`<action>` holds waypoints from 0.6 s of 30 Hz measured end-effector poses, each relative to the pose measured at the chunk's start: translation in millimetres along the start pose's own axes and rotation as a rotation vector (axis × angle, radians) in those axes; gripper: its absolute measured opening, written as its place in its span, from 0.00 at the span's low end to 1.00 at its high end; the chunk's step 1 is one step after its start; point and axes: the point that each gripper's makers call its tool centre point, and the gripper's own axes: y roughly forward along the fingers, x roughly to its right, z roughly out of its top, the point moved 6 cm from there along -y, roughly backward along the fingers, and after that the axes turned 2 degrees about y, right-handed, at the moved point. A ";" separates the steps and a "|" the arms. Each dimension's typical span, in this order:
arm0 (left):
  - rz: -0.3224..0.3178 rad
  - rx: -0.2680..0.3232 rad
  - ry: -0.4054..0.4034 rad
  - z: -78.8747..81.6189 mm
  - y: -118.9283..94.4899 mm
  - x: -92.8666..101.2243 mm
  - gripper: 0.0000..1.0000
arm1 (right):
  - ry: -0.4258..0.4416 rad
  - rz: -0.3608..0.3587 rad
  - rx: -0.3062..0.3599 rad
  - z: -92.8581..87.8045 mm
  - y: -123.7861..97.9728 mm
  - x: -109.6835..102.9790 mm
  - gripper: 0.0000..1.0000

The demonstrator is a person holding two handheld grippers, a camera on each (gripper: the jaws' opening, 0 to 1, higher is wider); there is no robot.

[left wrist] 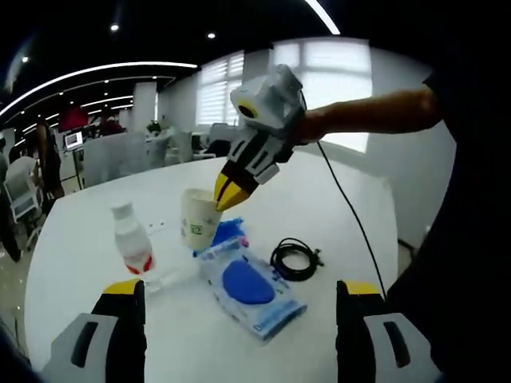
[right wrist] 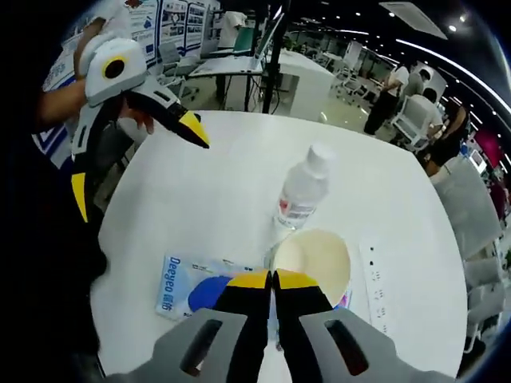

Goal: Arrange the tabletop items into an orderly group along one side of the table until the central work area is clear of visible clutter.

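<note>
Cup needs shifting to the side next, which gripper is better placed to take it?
Right, probably. The right gripper sits at the paper cup rim, jaws together, seemingly pinching its near wall. The left gripper hangs open above bare table, away from the cup.

Each tool (left wrist: 239, 335) has grey fingers with yellow tips and black pads, under a white housing.

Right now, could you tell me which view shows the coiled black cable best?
The left gripper view: the coiled black cable lies in plain sight on the white table, right of the blue packet. In the right gripper view I cannot make it out.
</note>
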 end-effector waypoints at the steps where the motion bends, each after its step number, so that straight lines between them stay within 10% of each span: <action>1: 0.001 0.000 -0.002 -0.3 0.4 -1.3 0.99 | 0.000 0.005 -0.004 1.0 3.4 1.4 0.00; 18: 0.012 -0.002 -0.017 -0.8 5.8 -20.3 0.98 | -0.019 0.033 -0.021 -3.6 40.5 15.0 0.00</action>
